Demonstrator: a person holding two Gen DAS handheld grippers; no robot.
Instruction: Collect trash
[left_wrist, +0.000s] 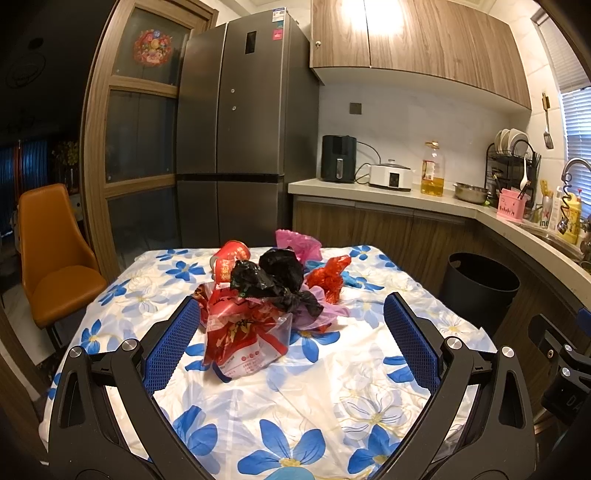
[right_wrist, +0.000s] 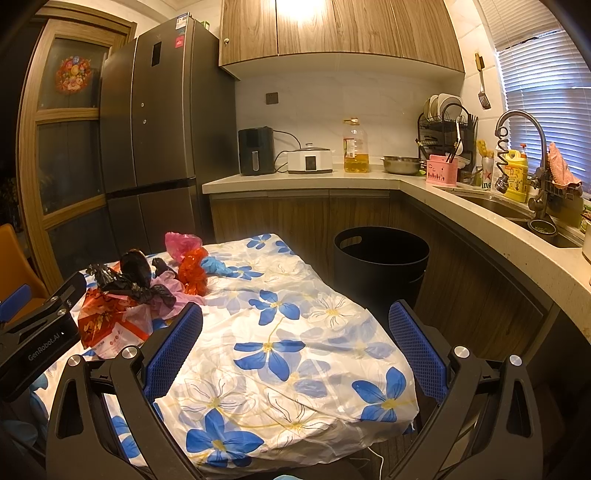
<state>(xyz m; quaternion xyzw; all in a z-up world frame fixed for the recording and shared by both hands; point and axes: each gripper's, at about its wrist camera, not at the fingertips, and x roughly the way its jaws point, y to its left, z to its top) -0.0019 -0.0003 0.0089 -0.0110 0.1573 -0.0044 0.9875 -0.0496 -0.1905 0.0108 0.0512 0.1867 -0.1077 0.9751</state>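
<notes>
left hand-held gripper (left_wrist: 291, 339) spread wide before trash pile (left_wrist: 273, 291), right hand-held gripper (right_wrist: 295, 350) released, black bin (right_wrist: 380, 258) beside table

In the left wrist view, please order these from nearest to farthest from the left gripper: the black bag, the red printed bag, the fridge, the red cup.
1. Red printed bag, just ahead of the left gripper.
2. Black bag, behind it.
3. Red cup, far left of the pile.
4. Fridge, beyond the table.
</notes>
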